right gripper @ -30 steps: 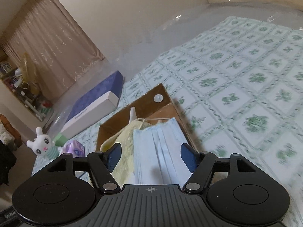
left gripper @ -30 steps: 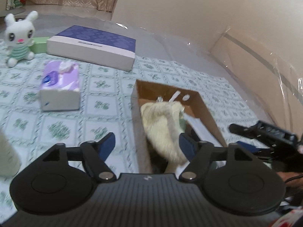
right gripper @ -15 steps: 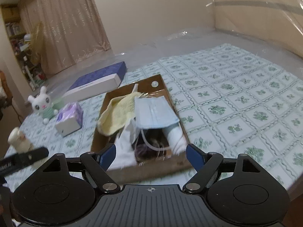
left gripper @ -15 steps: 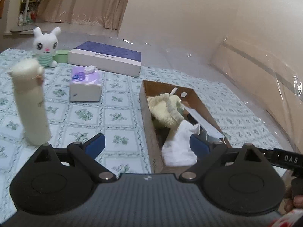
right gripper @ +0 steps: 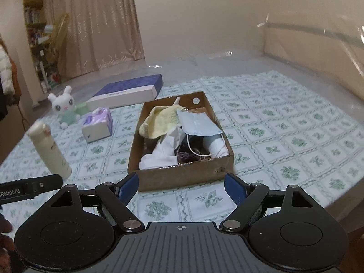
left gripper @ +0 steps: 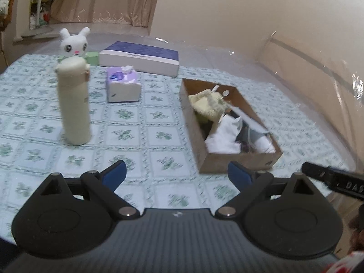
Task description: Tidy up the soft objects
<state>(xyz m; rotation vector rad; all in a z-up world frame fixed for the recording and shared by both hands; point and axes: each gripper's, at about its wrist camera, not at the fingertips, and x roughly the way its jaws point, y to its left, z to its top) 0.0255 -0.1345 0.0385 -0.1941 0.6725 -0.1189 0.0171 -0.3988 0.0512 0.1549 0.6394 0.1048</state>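
Cardboard forms the shallow open box (left gripper: pixel 238 159) seen from the left wrist, lying on the green-patterned tablecloth (left gripper: pixel 141 136) and packed with soft things: a pale yellow cloth (left gripper: pixel 206 105) at the far end, a crumpled white cloth (left gripper: pixel 221 142) nearer. The left gripper (left gripper: pixel 176 174) hangs above bare tablecloth short of the box, its blue-padded fingers spread wide with nothing between them. To the left a cream bottle (left gripper: pixel 74 101) stands upright; beyond it are a purple tissue pack (left gripper: pixel 122 86), a white bunny plush (left gripper: pixel 74 43) and a flat purple-lidded box (left gripper: pixel 140 58).

From the right wrist, the same cardboard box (right gripper: pixel 182 175) sits just ahead of the right gripper (right gripper: pixel 180 186), whose fingers are also wide apart and empty. Inside lie the yellow cloth (right gripper: pixel 159 122), a light blue face mask (right gripper: pixel 198 124), the white cloth (right gripper: pixel 165 152) and a white rolled item (right gripper: pixel 216 146).
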